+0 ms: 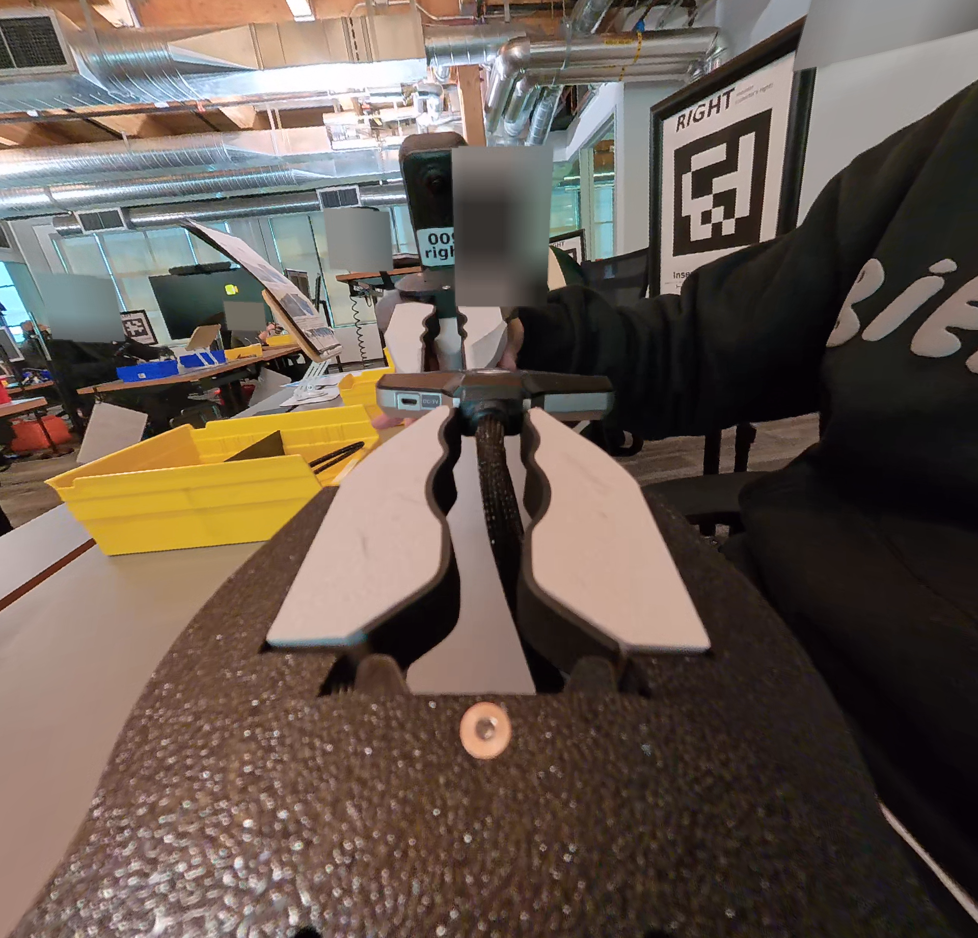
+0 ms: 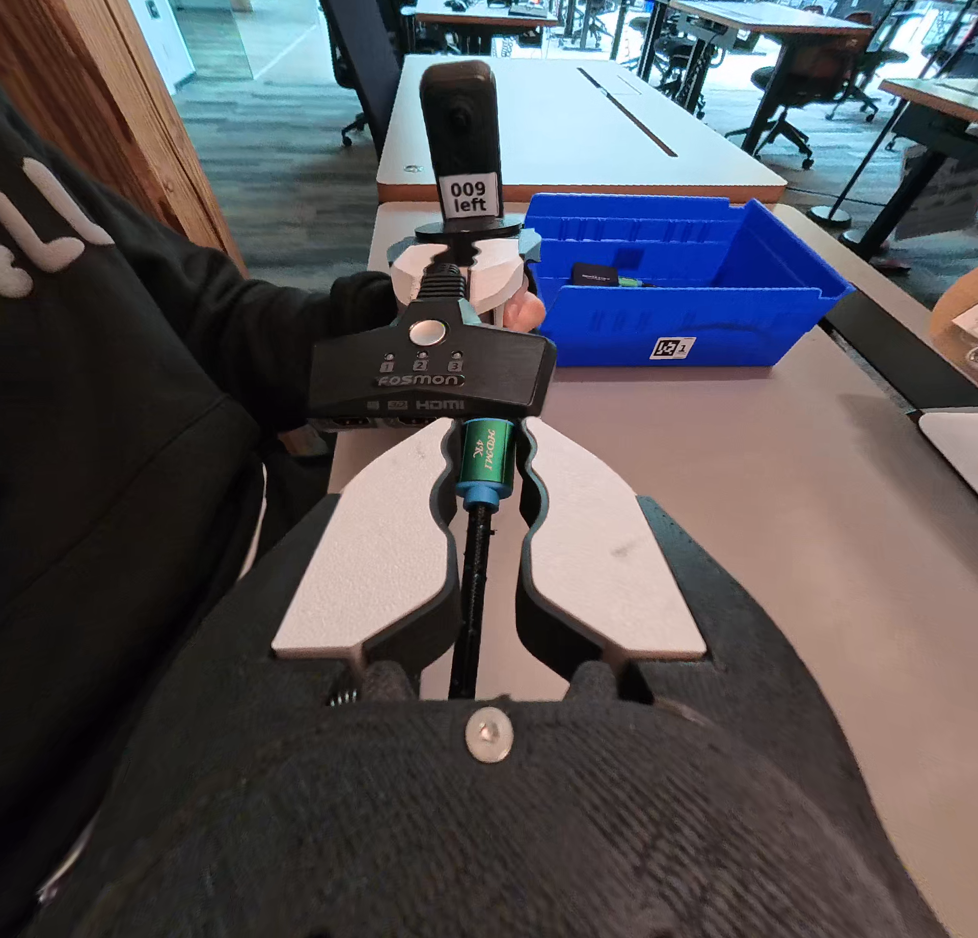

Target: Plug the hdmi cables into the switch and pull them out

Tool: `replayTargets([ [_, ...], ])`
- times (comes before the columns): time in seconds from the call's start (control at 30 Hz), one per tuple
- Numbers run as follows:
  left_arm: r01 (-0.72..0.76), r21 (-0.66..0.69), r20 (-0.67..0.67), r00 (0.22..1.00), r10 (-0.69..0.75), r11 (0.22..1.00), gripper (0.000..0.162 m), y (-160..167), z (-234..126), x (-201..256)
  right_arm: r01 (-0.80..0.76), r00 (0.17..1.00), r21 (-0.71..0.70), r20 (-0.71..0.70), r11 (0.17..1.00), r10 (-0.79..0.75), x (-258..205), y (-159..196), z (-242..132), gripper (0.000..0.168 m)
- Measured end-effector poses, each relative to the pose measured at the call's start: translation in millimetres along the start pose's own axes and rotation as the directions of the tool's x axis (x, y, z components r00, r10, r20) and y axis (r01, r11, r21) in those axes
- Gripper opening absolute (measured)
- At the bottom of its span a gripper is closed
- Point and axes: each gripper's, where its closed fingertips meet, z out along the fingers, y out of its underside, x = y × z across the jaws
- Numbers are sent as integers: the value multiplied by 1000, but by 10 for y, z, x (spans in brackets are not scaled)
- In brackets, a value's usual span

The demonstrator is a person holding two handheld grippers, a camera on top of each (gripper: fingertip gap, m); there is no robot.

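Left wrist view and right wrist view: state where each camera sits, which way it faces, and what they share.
Left wrist view: sits on the left gripper, looks along its fingers, which clamp the switch's braided pigtail cable, toward the right gripper; a dark sleeve shows.
Right wrist view: sits on the right gripper, which clamps the green HDMI plug, facing the left gripper and blue bin.
Shared: the switch, seen from opposite sides.

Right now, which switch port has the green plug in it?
The right-hand port in the right wrist view: the green plug sits there on the switch; the two ports left of it are empty.
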Motion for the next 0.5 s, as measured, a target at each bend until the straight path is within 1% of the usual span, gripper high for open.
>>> replayTargets([
  [0.1,-14,-21,8,1000,14,1000,21,23,-11,-10,0,1000,3,-21,1000,1,24,32,26,19],
  [0.23,-7,-6,16,1000,8,1000,21,15,-19,-26,-10,999,19,-34,1000,11,49,54,50,19],
  [0.3,-8,-12,18,1000,8,1000,21,28,-24,-29,-13,999,7,-40,1000,13,57,82,59,19],
  [0.37,-11,-20,18,1000,11,1000,21,41,-20,-28,-44,998,-39,-43,998,42,64,133,68,19],
  [0.43,-20,-28,19,1000,20,999,21,52,-13,-25,-42,998,-76,-52,996,38,68,171,76,19],
  [0.5,-20,-15,17,1000,20,1000,21,36,-15,-22,-54,998,-68,-47,996,51,65,163,83,19],
])
